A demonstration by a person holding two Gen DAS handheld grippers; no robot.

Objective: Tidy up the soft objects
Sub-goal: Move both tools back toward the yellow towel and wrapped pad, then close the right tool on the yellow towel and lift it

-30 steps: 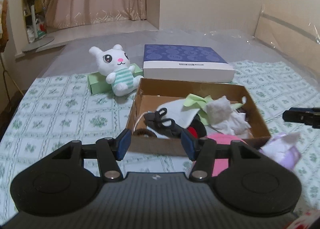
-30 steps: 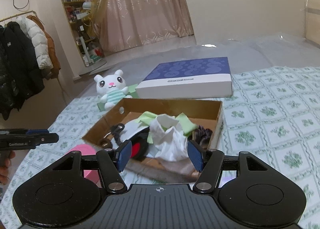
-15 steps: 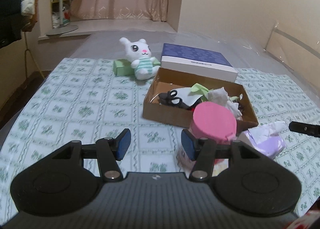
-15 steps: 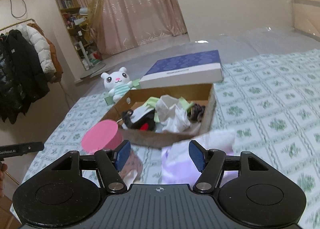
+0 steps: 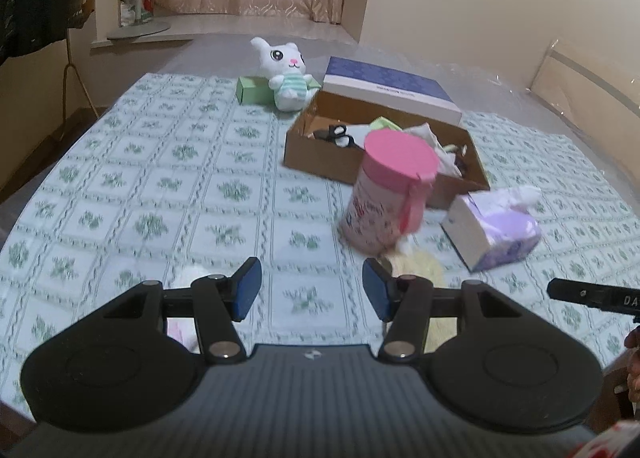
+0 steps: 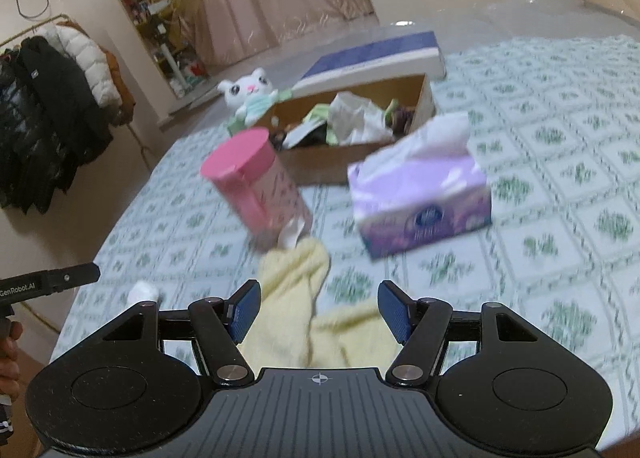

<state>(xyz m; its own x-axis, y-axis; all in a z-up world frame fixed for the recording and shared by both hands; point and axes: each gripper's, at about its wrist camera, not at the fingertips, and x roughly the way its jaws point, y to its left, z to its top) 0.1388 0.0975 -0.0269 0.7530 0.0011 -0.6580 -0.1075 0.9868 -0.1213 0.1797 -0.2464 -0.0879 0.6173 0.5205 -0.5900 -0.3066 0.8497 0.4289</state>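
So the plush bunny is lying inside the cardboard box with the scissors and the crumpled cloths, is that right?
Not quite. The plush bunny sits outside the cardboard box, beyond its far corner, leaning on a green box; the left wrist view shows it. The scissors and crumpled cloths are indeed in the box.

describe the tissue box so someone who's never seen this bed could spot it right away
Start at the open cardboard box on the green-patterned bed sheet. Just in front of it, beside the tall pink-lidded canister, sits the tissue box. It is the only purple, rectangular item there, with a white tissue poking out of its top.
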